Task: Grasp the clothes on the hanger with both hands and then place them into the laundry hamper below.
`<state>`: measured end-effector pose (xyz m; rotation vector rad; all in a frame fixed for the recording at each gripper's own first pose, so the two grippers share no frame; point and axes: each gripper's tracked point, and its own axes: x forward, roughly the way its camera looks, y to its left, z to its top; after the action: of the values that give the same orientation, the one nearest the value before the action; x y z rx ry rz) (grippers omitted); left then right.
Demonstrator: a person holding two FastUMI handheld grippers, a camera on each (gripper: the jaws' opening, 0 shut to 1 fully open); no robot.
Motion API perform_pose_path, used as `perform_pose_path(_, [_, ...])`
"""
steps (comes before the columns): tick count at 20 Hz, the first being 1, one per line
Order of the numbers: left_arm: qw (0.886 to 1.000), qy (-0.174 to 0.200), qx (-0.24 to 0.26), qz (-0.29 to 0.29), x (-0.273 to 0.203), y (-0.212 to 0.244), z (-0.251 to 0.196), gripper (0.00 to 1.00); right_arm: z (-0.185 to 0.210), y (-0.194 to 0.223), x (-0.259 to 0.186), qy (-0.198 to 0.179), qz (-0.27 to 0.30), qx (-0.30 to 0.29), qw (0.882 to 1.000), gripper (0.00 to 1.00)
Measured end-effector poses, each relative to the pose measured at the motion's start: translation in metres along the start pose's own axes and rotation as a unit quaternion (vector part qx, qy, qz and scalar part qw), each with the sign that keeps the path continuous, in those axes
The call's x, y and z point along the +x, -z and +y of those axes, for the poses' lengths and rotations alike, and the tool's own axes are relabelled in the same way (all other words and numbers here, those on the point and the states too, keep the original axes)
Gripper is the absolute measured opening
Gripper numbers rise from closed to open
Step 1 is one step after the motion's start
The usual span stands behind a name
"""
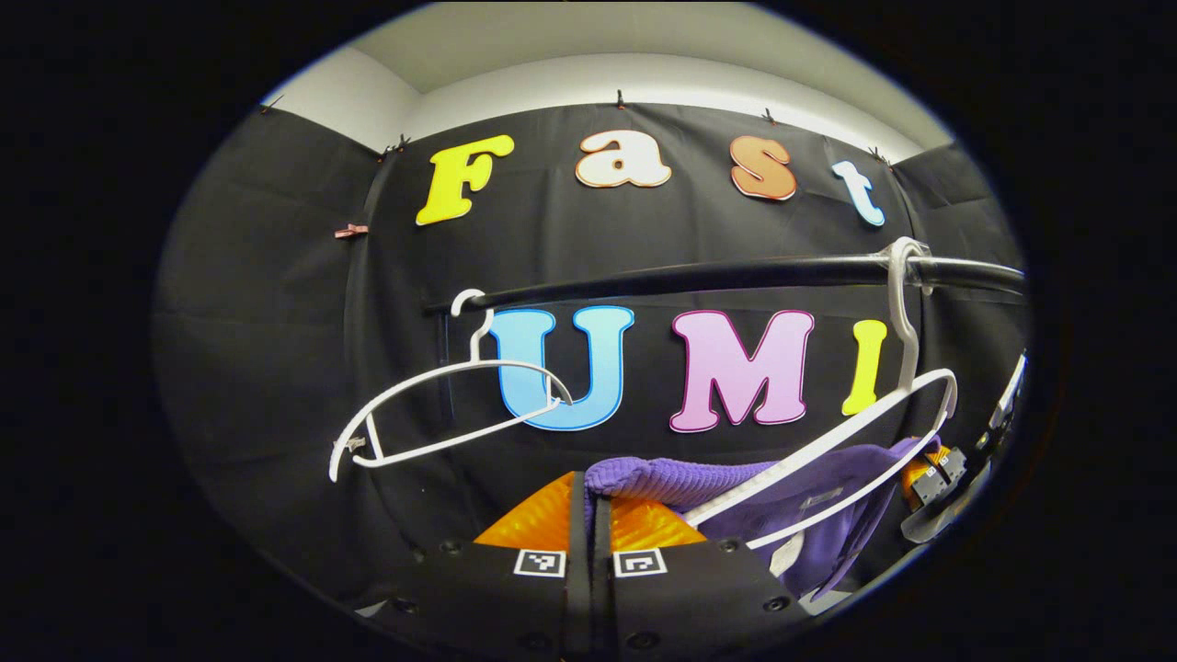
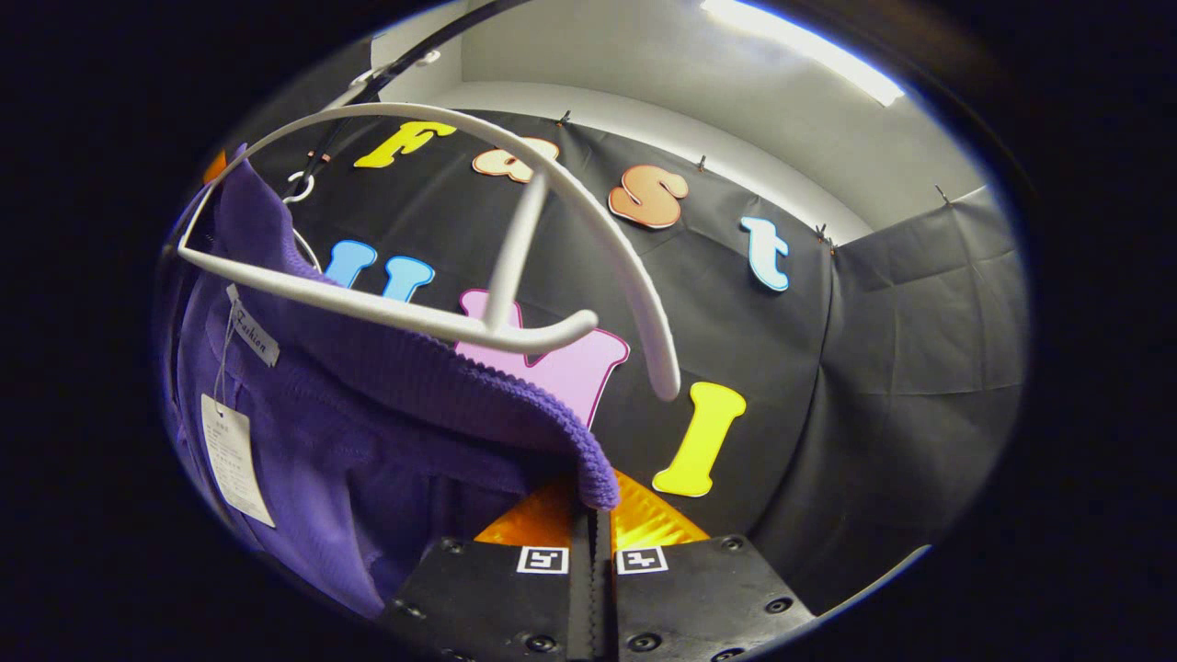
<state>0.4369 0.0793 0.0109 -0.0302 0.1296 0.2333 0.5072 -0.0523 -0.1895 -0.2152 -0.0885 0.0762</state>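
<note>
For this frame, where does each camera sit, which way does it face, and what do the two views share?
Left gripper view: rides the left gripper, faces the rail; own fingers pinch the purple garment; an empty hanger hangs left.
Right gripper view: rides the right gripper, looks up beneath the white hanger; own fingers grip the garment's knitted edge.
Shared: the purple garment and its hanger.

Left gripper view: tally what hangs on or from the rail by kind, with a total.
White hangers: 2, an empty hanger on the left, a tilted hanger on the right.
Purple garment: 1, draped on the tilted hanger.
Black rail: 1, carrying both.
Total: 4.
</note>
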Motion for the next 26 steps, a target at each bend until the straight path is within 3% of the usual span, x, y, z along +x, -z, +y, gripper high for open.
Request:
perform_pose_path(8, [0.997, -0.064, -0.013, 0.032, -0.025, 0.047, 0.059, 0.05, 0.064, -0.021, -0.073, -0.072, 0.016, 0.026, 0.997, 0.04])
perform_pose_path(12, [0.996, -0.071, -0.018, 0.048, -0.053, 0.072, 0.073, 0.05, 0.076, -0.048, -0.106, -0.092, 0.011, 0.038, 0.995, 0.04])
perform_pose_path(19, [0.994, -0.043, -0.03, 0.098, -0.111, 0.125, 0.057, 0.05, 0.111, -0.075, -0.167, -0.155, 0.038, 0.059, 0.985, 0.04])
perform_pose_path(22, [0.993, -0.012, -0.039, 0.114, -0.131, 0.14, 0.03, 0.05, 0.129, -0.082, -0.194, -0.194, 0.06, 0.081, 0.976, 0.04])
perform_pose_path(26, [0.99, 0.032, -0.053, 0.126, -0.15, 0.146, -0.008, 0.05, 0.133, -0.087, -0.213, -0.205, 0.087, 0.116, 0.968, 0.04])
